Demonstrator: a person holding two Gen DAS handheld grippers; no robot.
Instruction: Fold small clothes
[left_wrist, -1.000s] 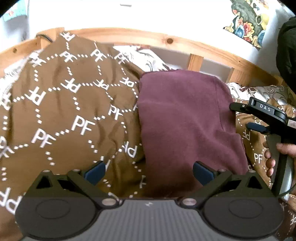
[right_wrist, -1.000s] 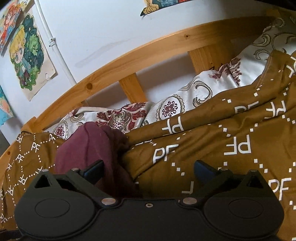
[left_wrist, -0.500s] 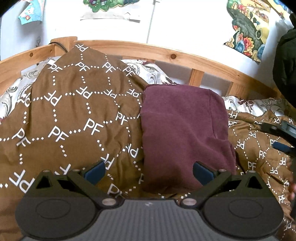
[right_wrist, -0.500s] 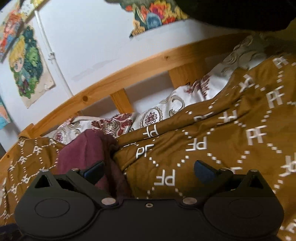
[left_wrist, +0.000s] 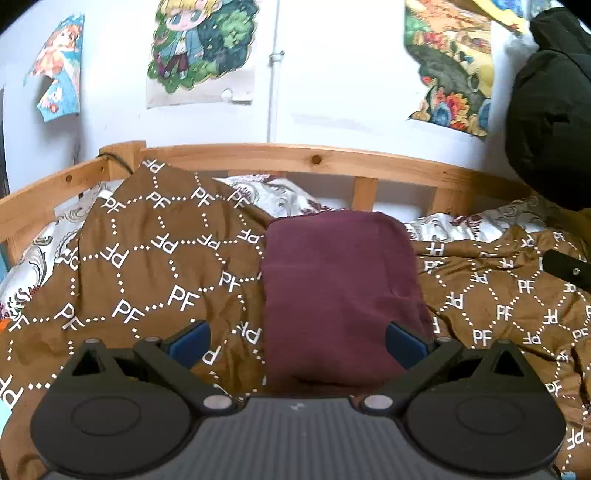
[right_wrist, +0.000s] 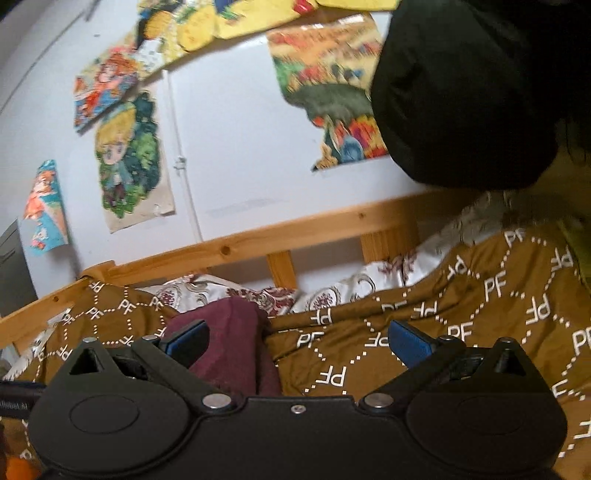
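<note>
A folded maroon garment (left_wrist: 340, 291) lies flat as a neat rectangle on the brown "PF" patterned blanket (left_wrist: 147, 280). My left gripper (left_wrist: 297, 341) is open and empty, held back from the garment's near edge. My right gripper (right_wrist: 297, 341) is open and empty, to the right of the garment (right_wrist: 229, 339), which shows at the lower left of the right wrist view on the blanket (right_wrist: 461, 332). A black part of the right gripper (left_wrist: 565, 267) shows at the right edge of the left wrist view.
A wooden bed rail (left_wrist: 295, 158) runs along the far side of the bed, with a paisley sheet (left_wrist: 280, 197) below it. Posters (left_wrist: 199, 48) hang on the white wall. A dark bulky object (left_wrist: 546, 122) hangs at the upper right.
Both grippers have pulled back and tilted up from the garment, so more wall and posters show. The right gripper has moved away to the right. The garment stays folded.
</note>
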